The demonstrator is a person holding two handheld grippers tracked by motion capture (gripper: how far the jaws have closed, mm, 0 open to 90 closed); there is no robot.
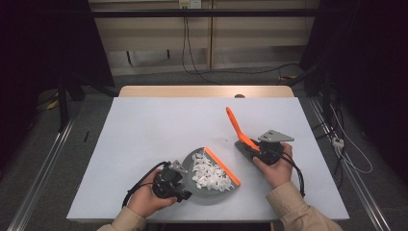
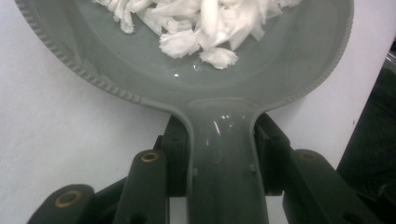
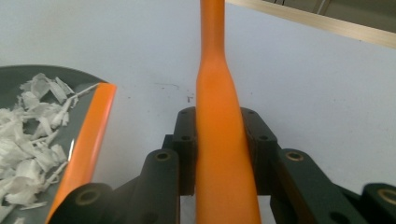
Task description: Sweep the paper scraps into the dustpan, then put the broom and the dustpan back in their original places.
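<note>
A grey dustpan (image 1: 204,194) with an orange front lip (image 1: 222,166) lies on the white table near the front edge. It holds a heap of white paper scraps (image 1: 208,172). My left gripper (image 1: 185,194) is shut on the pan's grey handle (image 2: 224,158), and its jaws press the handle's two sides below the bowl (image 2: 154,70). To the right, my right gripper (image 1: 251,149) is shut on a brush with a long orange handle (image 1: 236,127), which slants up and away. In the right gripper view the handle (image 3: 217,116) runs up between the jaws, with the pan's lip (image 3: 88,140) and scraps (image 3: 28,140) at the left.
The white tabletop (image 1: 159,125) stretches bare behind and to the left of the pan, with a wooden strip (image 1: 202,91) along its far edge. Cables hang at the back wall and lie on the floor to the right. Dark stands flank the table.
</note>
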